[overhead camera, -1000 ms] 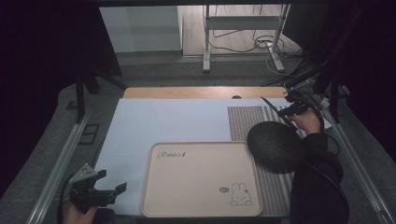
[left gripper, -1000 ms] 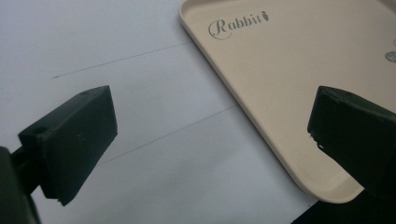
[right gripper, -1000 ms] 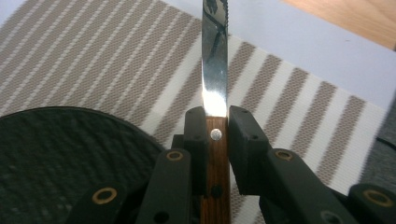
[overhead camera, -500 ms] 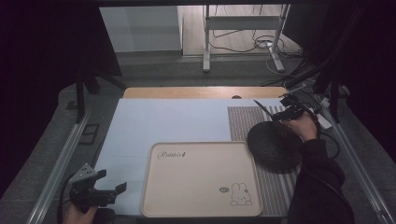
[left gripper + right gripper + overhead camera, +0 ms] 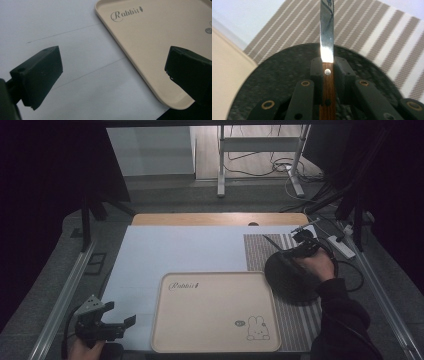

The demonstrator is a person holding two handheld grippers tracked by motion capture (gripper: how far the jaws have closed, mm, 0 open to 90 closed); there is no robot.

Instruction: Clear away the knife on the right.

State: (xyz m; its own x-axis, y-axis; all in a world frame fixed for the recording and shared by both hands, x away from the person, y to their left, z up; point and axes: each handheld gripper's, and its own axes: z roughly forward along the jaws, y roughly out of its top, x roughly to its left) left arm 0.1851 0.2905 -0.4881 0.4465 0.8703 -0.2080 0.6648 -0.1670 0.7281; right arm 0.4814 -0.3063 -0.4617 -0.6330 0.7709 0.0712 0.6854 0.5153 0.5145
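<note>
My right hand-held gripper is clamped on the wooden handle of the knife, blade pointing out over the dark round plate on the striped placemat. I should keep the blade level and lower it slowly, clear of the beige tray. My left hand-held gripper waits with jaws spread at the tabletop's near corner.

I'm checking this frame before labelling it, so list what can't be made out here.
- Knife: right gripper view, the blade tip is cut off by the top edge; the wooden handle's end is hidden behind the right gripper.
- Black plate: high view, the hand covers part of its rim.
- Beige tray: left gripper view, the rabbit print is cut off at the right edge.
- Left gripper: high view, too small and dark for jaw detail.
</note>
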